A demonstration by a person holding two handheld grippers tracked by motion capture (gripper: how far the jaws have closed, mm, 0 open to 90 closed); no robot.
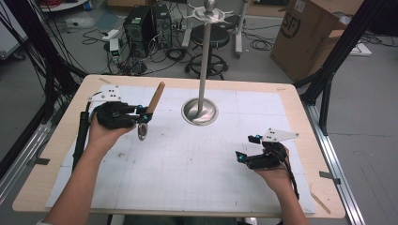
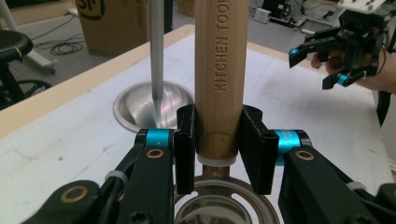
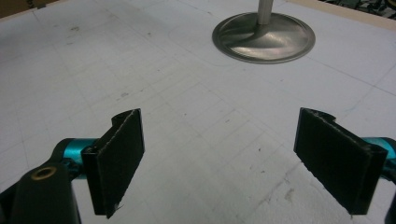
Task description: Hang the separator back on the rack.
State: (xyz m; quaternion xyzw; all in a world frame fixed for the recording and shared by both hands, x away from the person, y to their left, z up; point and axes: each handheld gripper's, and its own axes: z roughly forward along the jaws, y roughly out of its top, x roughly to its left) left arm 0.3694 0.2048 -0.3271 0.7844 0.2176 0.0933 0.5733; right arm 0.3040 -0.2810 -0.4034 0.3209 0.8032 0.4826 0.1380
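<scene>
White table mat (image 1: 187,164), left gripper (image 1: 142,114) clamping wooden-handled kitchen tool (image 1: 152,105) — right gripper (image 1: 248,147) agape

A wooden table (image 1: 56,154) carries a white gridded mat (image 1: 187,159), with a steel stand's round base (image 1: 200,111) on it.

Beyond your table (image 1: 291,101) with its white gridded mat (image 1: 187,159), you've got a cardboard box (image 1: 309,33) far right, black computer towers (image 1: 148,23) far left, a black stool (image 1: 211,37) between, cables (image 1: 94,35) across the floor.
</scene>
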